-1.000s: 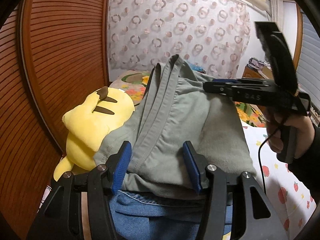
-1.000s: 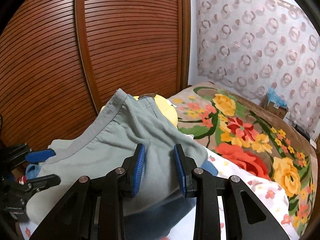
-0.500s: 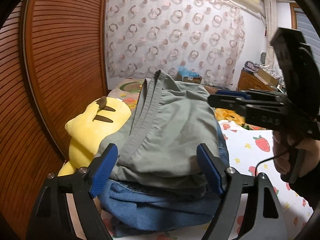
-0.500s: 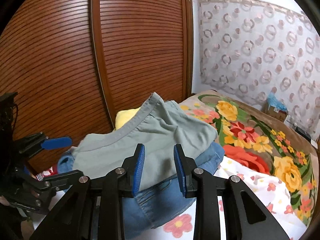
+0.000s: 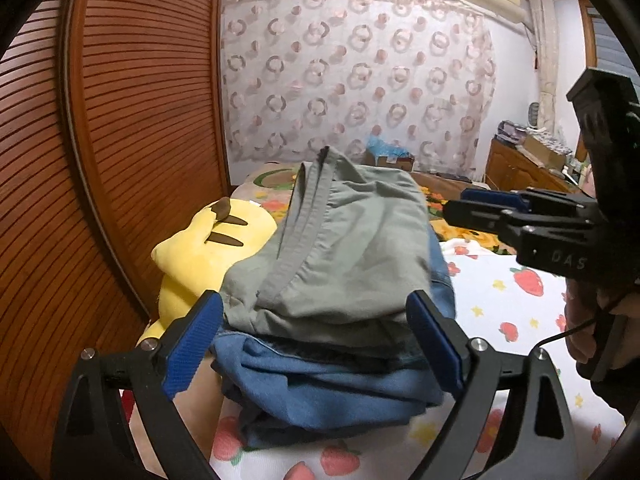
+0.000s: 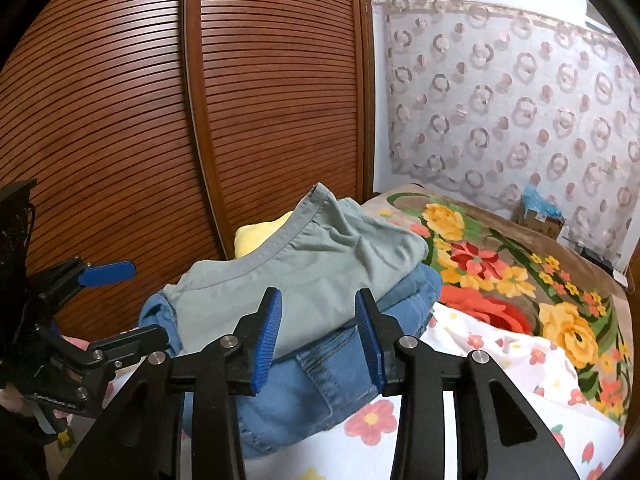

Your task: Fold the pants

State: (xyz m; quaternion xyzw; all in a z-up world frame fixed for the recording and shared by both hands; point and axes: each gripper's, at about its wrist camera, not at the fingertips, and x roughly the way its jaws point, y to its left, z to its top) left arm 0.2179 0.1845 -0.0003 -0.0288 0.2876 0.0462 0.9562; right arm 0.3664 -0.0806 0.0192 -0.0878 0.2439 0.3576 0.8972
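My left gripper (image 5: 316,340) has just been opening and now stands wide, with nothing pressed between its pads; a second ago it was closed on the green pants (image 5: 344,256). My right gripper (image 6: 318,336) has opened a little too, narrow and empty. I judge this fold is finished. The green pants lie folded on the blue jeans (image 5: 332,388), beside the yellow plush toy (image 5: 208,248). Their long axis runs away from me, the waistband along their left edge.
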